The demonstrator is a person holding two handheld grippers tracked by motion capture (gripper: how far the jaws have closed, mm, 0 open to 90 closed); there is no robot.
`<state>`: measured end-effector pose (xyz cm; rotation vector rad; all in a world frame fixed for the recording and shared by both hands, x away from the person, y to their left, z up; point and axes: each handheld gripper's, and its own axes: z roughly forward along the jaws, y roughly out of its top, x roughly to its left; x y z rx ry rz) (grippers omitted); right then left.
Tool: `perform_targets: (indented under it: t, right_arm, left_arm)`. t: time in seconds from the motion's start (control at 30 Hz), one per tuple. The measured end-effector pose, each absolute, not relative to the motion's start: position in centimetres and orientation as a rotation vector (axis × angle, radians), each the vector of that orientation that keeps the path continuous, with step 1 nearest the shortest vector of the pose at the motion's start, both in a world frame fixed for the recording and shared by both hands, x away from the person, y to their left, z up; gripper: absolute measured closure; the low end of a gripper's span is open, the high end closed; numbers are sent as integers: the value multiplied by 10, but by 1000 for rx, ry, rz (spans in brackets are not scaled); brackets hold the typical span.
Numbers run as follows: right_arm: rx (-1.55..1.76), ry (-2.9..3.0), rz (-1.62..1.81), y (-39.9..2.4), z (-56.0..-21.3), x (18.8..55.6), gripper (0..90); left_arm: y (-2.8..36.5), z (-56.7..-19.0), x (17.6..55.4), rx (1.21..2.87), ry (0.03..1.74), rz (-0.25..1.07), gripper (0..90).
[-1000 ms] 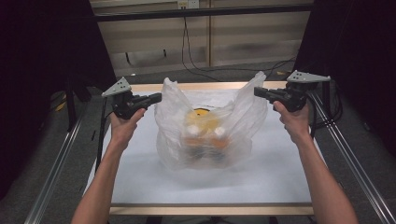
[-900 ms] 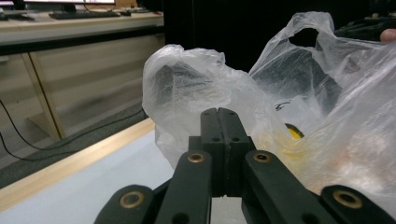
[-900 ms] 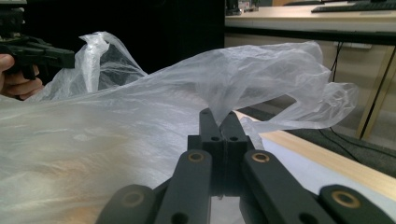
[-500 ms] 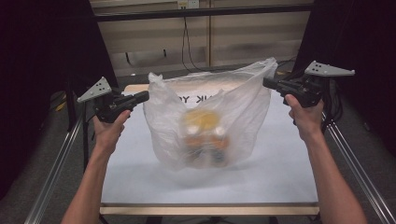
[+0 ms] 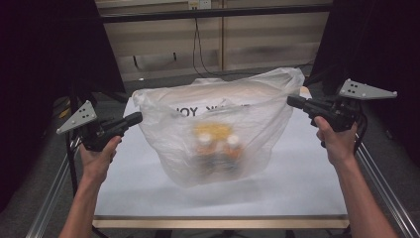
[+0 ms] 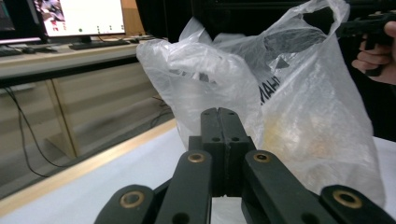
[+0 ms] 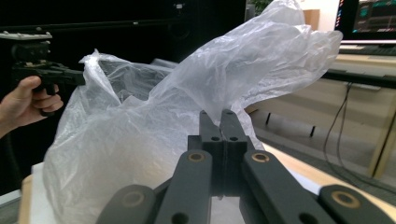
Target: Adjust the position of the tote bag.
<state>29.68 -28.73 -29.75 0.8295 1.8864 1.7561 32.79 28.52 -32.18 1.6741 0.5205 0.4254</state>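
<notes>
While the clear plastic bag is stretched between both grippers, it is seen hanging above the white table top, its lower end apparently clear of the surface, though contact cannot be ruled out.

Item 1, left gripper: held in the person's left hand. In the left gripper view its jaws are pressed together with no gap, and the bag's film rises directly beyond the fingertips; the left corner of the bag's mouth is pinched between them.

Item 2, right gripper: held in the person's right hand. In the right gripper view its jaws are likewise brought flat together, and a fold of the bag is caught at the fingertips and billows up and past them.

Item 3, contents: two bottles with white caps are made out through the film, blurred, with a yellow item just above them; all sit low in the bag, below and between the two sets of fingertips. Their exact kind cannot be told.

Item 4, printing: dark lettering is carried on the bag's upper part, read reversed and only in part.

Item 5, surroundings: a black cable is hung against the pale panel beyond the table, and a monitor is noted on a desk beyond the left gripper's fingertips.
</notes>
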Motion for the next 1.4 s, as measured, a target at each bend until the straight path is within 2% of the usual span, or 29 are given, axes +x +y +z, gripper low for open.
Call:
perform_targets:
  t: [0.23, 0.63, 1.4]
  right_arm:
    - [848, 1911, 1752, -292, -306, 286, 900]
    - [877, 2009, 1672, -289, -333, 265, 900]
    - [997, 2091, 1562, -291, -372, 273, 900]
  left_arm:
    - [291, -330, 320, 1674, 527, 407, 900]
    - [292, -354, 312, 1765, 548, 397, 900]
    - [283, -399, 330, 1884, 606, 293, 900]
